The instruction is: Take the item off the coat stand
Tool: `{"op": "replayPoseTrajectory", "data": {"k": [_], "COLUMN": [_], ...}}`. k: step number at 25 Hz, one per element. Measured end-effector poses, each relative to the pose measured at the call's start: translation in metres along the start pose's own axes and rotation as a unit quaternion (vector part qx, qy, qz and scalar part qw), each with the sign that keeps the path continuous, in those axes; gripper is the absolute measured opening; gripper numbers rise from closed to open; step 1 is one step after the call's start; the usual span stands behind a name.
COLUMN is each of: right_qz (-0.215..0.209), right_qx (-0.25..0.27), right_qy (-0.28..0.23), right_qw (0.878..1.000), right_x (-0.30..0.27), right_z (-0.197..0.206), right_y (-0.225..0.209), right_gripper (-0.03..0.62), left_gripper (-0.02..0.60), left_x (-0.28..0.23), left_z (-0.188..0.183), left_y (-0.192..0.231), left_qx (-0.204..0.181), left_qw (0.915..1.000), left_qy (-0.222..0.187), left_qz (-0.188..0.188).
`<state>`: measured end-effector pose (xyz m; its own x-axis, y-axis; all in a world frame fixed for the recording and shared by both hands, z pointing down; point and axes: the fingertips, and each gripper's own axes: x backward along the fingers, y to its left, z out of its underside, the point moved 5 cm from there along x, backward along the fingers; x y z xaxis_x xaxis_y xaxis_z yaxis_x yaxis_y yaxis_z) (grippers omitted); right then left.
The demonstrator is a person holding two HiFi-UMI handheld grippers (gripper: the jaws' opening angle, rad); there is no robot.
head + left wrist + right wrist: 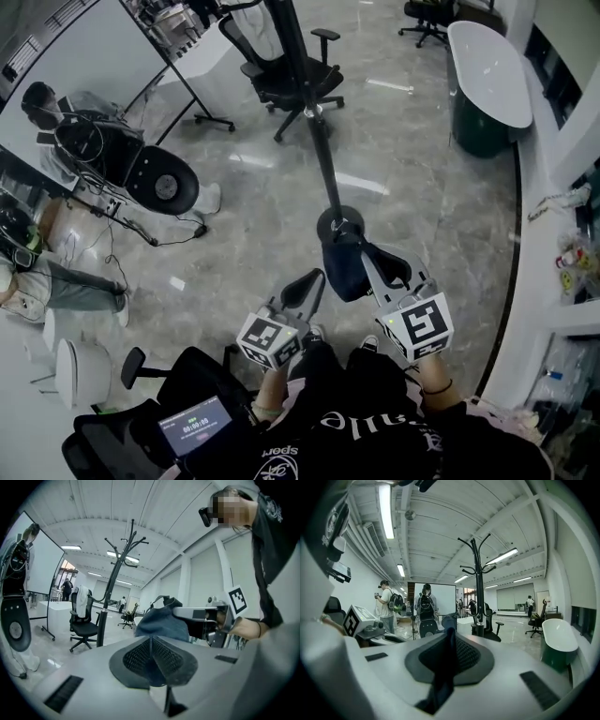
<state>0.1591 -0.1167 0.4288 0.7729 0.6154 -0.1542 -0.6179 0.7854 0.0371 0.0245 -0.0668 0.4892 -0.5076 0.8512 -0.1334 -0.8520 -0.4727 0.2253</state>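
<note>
**A:** Where is the bag to be found?

**B:** It is seen clear of the coat stand. In the head view it hangs at the tip of the right tongs, at 6 o'clock of the stand's base. A dark strap is pinched between the closed jaws of those tongs. In the left gripper view the bag is shown dangling from them with nothing under it.

**A:** And the left tongs?

**B:** Their jaws are pressed together on nothing. They are carried at 9 o'clock of the bag, just beside it; whether it is touched cannot be told.

**A:** What is judged to be needed now?

**B:** The hooks at the top of the stand are shown bare, so the lift-off is judged done and only the carrying away is called for. The grip is best held firm, since only a thin strap is caught and the load is slung below it. The bag should be drawn smoothly towards 6 o'clock, so that swinging against the pole is avoided. The free tongs could be brought under the bag if slipping is felt.
</note>
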Motion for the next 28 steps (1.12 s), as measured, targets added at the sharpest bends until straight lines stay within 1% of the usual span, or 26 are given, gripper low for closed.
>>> {"op": "replayPoseTrajectory", "data": {"k": [3,6,9,11,17,20,22,25,28], "right_qz": [0.017,0.032,0.041,0.045,0.052,0.057,0.061,0.065,0.070], "right_qx": [-0.010,-0.016,-0.030,-0.039,-0.078,-0.091,-0.091,-0.086,-0.085], "right_qy": [0.014,0.026,0.033,0.036,0.030,0.029,0.032,0.036,0.042], "right_qw": [1.000,0.999,0.998,0.998,0.995,0.994,0.993,0.993,0.993], "right_x": [0.015,0.031,0.042,0.047,0.056,0.065,0.073,0.082,0.086], "right_z": [0.013,0.022,0.029,0.034,0.044,0.048,0.052,0.057,0.055], "right_y": [0.007,0.023,0.047,0.065,0.146,0.187,0.208,0.227,0.237], "right_gripper": [0.038,0.038,0.038,0.038,0.037,0.038,0.037,0.038,0.038], "left_gripper": [0.006,0.006,0.006,0.006,0.006,0.006,0.006,0.006,0.006], "left_x": [0.007,0.024,0.049,0.071,0.158,0.197,0.218,0.236,0.244], "left_z": [0.000,0.009,0.016,0.021,0.029,0.031,0.040,0.050,0.050], "left_y": [-0.014,-0.022,-0.027,-0.026,-0.018,-0.021,-0.023,-0.024,-0.022], "left_qx": [-0.005,-0.002,-0.019,-0.032,-0.033,-0.023,-0.017,-0.010,0.006], "left_qw": [0.9999,0.9995,0.9990,0.9989,0.9989,0.9990,0.9988,0.9987,0.9986], "left_qy": [0.002,0.004,0.009,0.004,-0.006,0.004,0.005,0.005,-0.001], "left_qz": [0.013,0.030,0.039,0.035,0.034,0.039,0.046,0.049,0.052]}}
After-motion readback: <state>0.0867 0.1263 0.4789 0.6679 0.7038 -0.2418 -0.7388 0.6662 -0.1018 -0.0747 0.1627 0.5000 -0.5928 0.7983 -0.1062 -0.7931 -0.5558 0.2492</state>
